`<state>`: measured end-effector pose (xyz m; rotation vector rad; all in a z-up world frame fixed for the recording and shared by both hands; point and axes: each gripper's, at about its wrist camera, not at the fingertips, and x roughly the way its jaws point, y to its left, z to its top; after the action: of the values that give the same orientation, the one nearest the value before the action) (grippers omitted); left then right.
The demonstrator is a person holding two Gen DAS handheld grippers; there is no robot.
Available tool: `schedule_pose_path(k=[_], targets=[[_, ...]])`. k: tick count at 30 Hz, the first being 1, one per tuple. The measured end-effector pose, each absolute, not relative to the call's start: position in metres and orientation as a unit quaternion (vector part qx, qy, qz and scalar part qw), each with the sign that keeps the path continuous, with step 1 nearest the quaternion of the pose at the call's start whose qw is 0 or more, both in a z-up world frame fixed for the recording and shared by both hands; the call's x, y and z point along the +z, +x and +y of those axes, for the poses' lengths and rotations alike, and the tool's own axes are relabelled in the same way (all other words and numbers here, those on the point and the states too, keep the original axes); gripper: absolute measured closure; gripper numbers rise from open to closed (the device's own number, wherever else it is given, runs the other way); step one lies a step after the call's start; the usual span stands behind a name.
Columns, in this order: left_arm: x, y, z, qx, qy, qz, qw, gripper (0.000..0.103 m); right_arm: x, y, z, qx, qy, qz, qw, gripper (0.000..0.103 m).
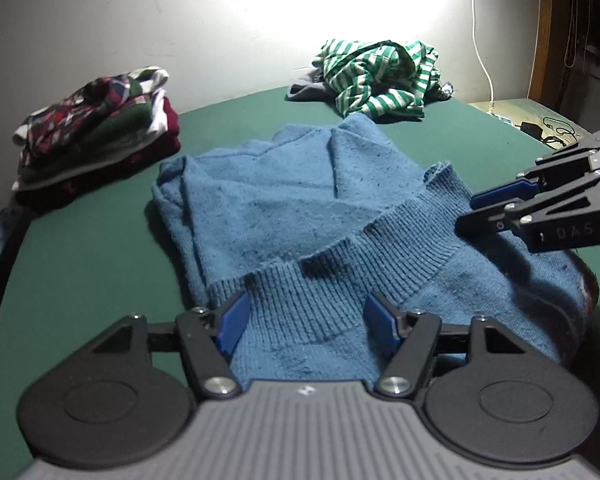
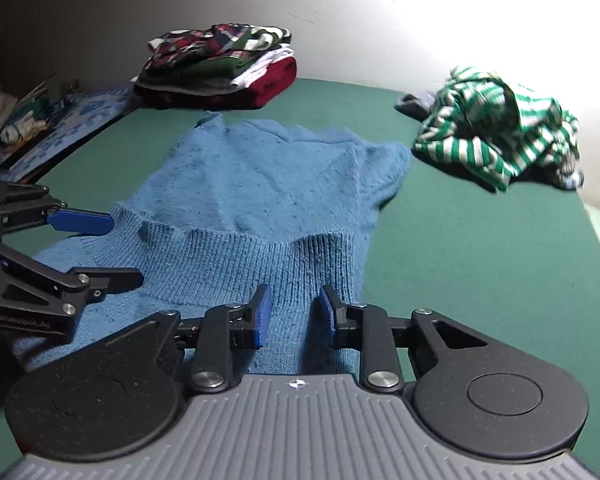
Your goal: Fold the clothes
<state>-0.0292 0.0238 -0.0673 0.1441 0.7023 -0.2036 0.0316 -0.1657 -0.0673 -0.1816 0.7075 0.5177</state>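
Blue knitted sweater [image 1: 300, 216] half folded on the green tabletop [image 1: 80, 264], hem turned up.

Its ribbed hem lies doubled over the body near the front edge; the long axis runs toward the far edge. The left gripper [image 1: 306, 324] gapes wide and the right gripper [image 2: 292, 312] stands narrowly parted, neither clamping cloth. A folded stack [image 1: 96, 136] sits at the far left; a striped green-and-white garment [image 1: 380, 76] waits unfolded.

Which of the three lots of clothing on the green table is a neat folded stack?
The multicoloured pile with dark red at its base, by the wall. The blue sweater lies spread out; the green-striped garment is crumpled.
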Motion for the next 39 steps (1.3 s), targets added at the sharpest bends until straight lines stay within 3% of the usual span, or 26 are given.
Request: schedule_pose_path(k=[9,13,16,18,19,24,32,39], targets=[[-0.068,-0.012,0.029,-0.127,0.075,0.354,0.924,0.024,-0.047,0.054,-0.152,0.271,-0.084,0.335,0.899,0.076],[-0.071,-0.01,0.033,-0.125,0.066,0.348,0.927,0.019,-0.062,0.077,-0.151,0.26,-0.076,0.371,0.888,0.078],[-0.068,-0.014,0.034,-0.114,0.061,0.345,0.93,0.019,-0.063,0.077,-0.151,0.261,-0.075,0.369,0.889,0.078],[-0.06,-0.02,0.032,-0.103,0.063,0.345,0.931,0.031,-0.06,0.075,-0.153,0.261,-0.069,0.365,0.891,0.078],[-0.052,-0.028,0.033,-0.1,0.059,0.34,0.933,0.032,-0.055,0.071,-0.156,0.261,-0.062,0.361,0.893,0.079],[-0.025,-0.073,0.037,-0.107,0.014,0.318,0.942,0.031,-0.03,0.033,-0.168,0.275,-0.059,0.323,0.904,0.078],[-0.061,-0.097,0.038,-0.103,-0.047,0.363,0.925,0.027,-0.054,0.005,-0.167,0.27,-0.104,0.349,0.891,0.077],[-0.05,-0.086,0.037,-0.113,-0.023,0.375,0.92,0.024,-0.062,0.005,-0.157,0.268,-0.123,0.359,0.886,0.067]])
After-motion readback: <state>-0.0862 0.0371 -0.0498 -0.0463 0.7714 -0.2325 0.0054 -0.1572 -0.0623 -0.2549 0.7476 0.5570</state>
